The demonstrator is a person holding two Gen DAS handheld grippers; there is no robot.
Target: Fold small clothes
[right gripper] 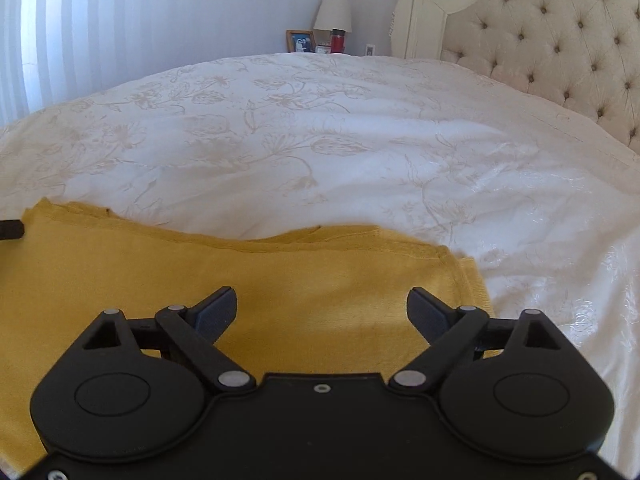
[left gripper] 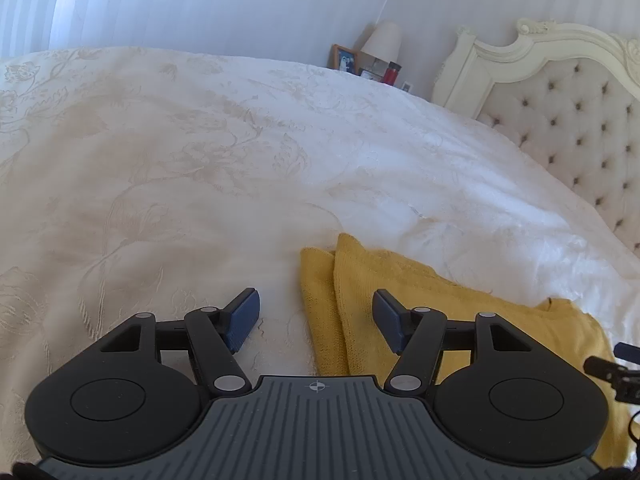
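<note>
Two grippers, both with jaws spread and nothing pinched. My left gripper [left gripper: 316, 318] hangs low over the near-left edge of the yellow garment [left gripper: 400, 304]; its right pad [left gripper: 386, 318] sits over the yellow knit, its left pad [left gripper: 244, 318] over bare bedspread [left gripper: 180, 168]. Can't tell whether either pad touches the cloth.

My right gripper [right gripper: 322, 312] is over the broad middle of the yellow garment [right gripper: 160, 272], jaws standing wider than the left's, both pads [right gripper: 218, 314] above the fabric with only cloth showing in the gap between them.

Garment lies flat on the bed, folded, at the near edge. In the left wrist view two stacked layers show at its far-left corner, one edge peeking out beside the other. In the right wrist view the far edge runs across the frame with a slight wave, and a hemmed right edge drops toward me, a ribbed strip just outside it.

White bedspread with pale floral pattern covers the rest of the bed, some creases to the right. Tufted cream headboard [right gripper: 560, 52] at far right. Beyond the bed: lamp [right gripper: 333, 12], framed photo [right gripper: 301, 41], red container [right gripper: 338, 41]. A bit of the other gripper [right gripper: 12, 230] pokes in at the left edge of the right wrist view.
</note>
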